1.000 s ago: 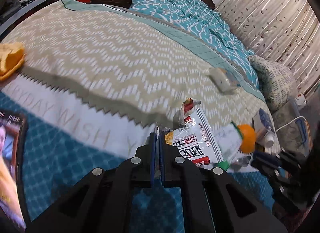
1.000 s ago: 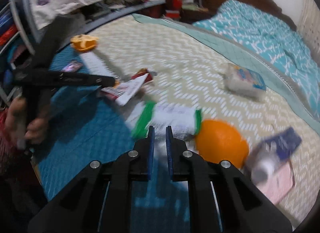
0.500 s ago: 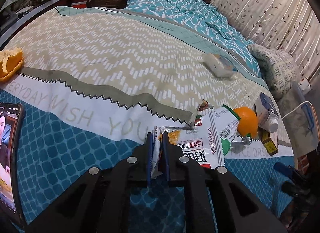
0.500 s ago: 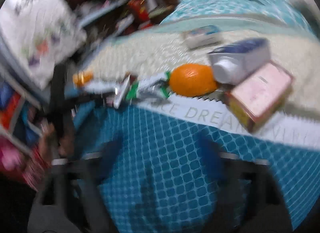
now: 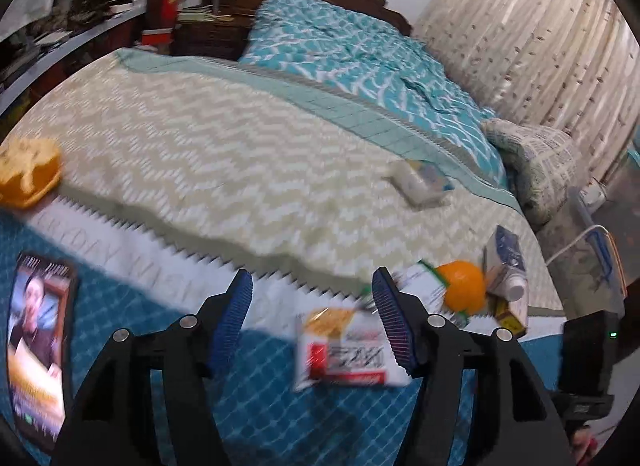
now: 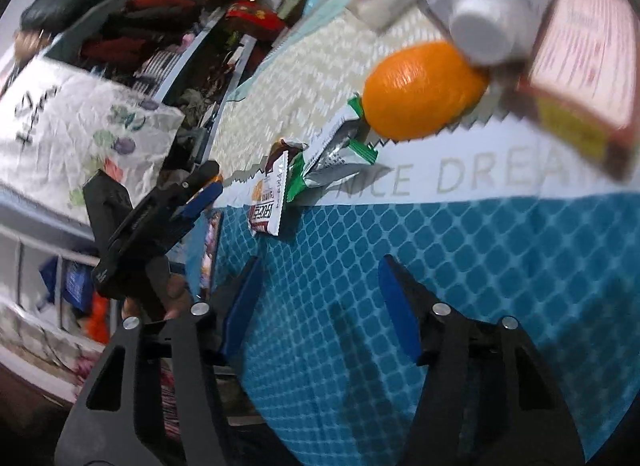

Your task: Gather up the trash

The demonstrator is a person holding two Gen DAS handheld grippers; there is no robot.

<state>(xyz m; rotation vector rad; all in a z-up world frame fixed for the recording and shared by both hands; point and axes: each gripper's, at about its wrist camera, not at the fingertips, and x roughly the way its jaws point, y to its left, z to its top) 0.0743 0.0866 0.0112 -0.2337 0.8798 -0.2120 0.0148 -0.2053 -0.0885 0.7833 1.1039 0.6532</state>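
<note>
A white and red snack wrapper (image 5: 344,350) lies on the blue part of the bedspread, between my left gripper's fingers and free of them; it also shows in the right wrist view (image 6: 270,201). My left gripper (image 5: 312,306) is open and empty above it. A green and white wrapper (image 6: 332,153) lies next to an orange (image 6: 424,89). My right gripper (image 6: 320,290) is open and empty over the blue quilt, short of the wrappers. The left gripper (image 6: 204,191) shows at the left of the right wrist view.
A milk carton (image 5: 506,266) and a pink box (image 6: 584,53) lie by the orange (image 5: 464,286). An orange peel (image 5: 28,177) lies at the far left, a phone (image 5: 40,350) at the near left, a tissue pack (image 5: 420,183) mid-bed. Shelves stand at the left.
My left gripper has opened and let go of the snack wrapper, which now lies on the bed. My right gripper has opened too and swung low toward the bed's edge.
</note>
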